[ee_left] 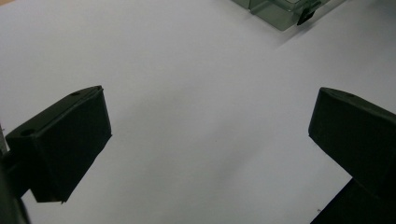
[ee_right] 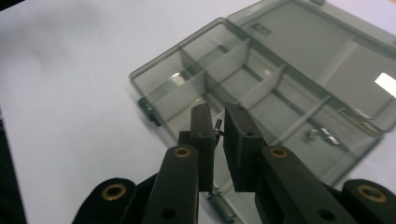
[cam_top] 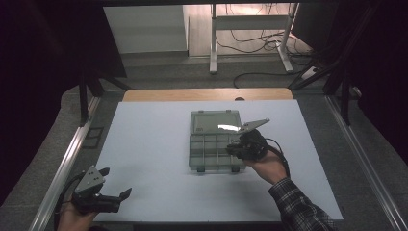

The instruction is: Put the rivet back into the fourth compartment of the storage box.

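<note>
Screw (ee_right: 217, 127), small and dark, sits pinched between the nearly closed jaws of the right gripper (ee_right: 218, 122), above the open organiser box (cam_top: 214, 144). From the left: the left gripper (cam_top: 113, 185) rests at the near left corner of the white mat (cam_top: 149, 159), jaws spread wide and holding nothing, well apart from the box; mid-table the grey box lies with its lid (cam_top: 215, 121) folded back flat; the right gripper hovers over the box's right-hand compartments; a couple of small metal parts (ee_right: 322, 136) lie in one compartment.
</note>
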Tool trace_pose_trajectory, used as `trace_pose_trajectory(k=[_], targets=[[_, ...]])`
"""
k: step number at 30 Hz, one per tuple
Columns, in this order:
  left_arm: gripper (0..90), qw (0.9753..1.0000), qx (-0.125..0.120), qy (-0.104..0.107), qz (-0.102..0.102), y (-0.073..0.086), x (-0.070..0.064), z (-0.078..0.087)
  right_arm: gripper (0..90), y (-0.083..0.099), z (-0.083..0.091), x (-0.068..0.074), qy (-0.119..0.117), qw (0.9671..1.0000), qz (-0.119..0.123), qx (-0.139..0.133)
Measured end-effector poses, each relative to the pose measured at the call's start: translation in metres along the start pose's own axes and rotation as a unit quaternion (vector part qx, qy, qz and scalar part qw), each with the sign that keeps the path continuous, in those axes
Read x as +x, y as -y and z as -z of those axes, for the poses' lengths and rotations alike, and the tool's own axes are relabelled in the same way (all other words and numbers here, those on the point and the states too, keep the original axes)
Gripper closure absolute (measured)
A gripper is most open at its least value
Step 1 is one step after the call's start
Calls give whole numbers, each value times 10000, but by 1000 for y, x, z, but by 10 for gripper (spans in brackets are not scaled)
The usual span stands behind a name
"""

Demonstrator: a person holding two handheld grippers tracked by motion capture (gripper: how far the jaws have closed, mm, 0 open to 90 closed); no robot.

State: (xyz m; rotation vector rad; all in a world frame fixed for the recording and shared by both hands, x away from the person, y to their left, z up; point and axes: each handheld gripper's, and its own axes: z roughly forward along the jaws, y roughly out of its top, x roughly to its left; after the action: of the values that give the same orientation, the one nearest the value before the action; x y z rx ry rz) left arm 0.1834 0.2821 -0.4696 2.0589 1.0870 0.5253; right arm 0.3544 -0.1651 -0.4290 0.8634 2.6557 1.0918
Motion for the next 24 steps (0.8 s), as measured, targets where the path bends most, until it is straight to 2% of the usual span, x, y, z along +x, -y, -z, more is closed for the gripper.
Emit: trace_pose_trajectory(k=[12,24], targets=[[0,10000,7,-10,-4,0,0,0,805,2,-2,-27,347,9987,-381,-66],[0,10000,24,-21,-6,0,0,0,805,4,-18,-50,629,9962,-599,45]])
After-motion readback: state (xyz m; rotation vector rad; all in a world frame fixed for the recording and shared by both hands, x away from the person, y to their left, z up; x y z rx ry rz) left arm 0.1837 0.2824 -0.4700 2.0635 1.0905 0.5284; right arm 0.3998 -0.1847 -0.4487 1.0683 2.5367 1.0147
